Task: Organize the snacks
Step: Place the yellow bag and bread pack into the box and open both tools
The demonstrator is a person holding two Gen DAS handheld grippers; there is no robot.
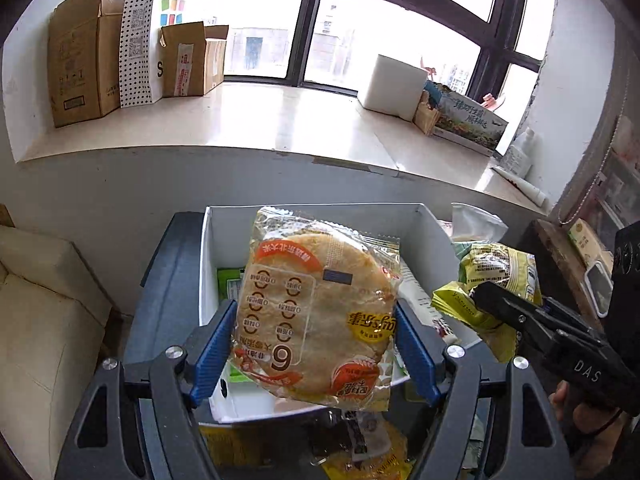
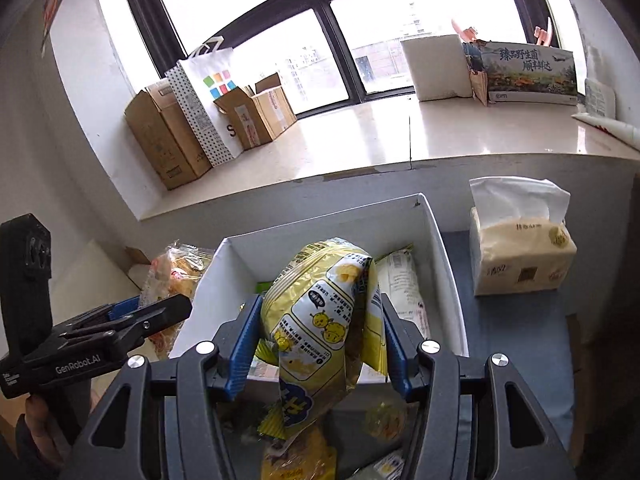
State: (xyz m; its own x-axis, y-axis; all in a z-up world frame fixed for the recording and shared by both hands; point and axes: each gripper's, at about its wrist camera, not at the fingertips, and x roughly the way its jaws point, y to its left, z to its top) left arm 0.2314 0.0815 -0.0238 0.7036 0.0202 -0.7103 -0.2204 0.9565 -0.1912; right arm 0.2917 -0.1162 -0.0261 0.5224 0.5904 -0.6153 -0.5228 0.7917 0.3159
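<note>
**A:** Why are both packs up in the air?

**B:** Looks like they're headed for the white box [image 2: 444, 264]. Left gripper [image 1: 316, 344] is clamped wide across a rice cracker pack [image 1: 316, 312]; right gripper [image 2: 320, 340] squeezes a yellow snack bag [image 2: 320, 320] narrower, both hanging right above it.

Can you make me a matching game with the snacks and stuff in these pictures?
Things:
1. round cracker pack
2. yellow snack bag
3. tissue pack
4. white box

Where or how:
A. standing on the blue surface beside the box
B. clamped in the left gripper
C. open on top, with packets inside
D. clamped in the right gripper

Pairs: 1-B, 2-D, 3-A, 4-C
</note>
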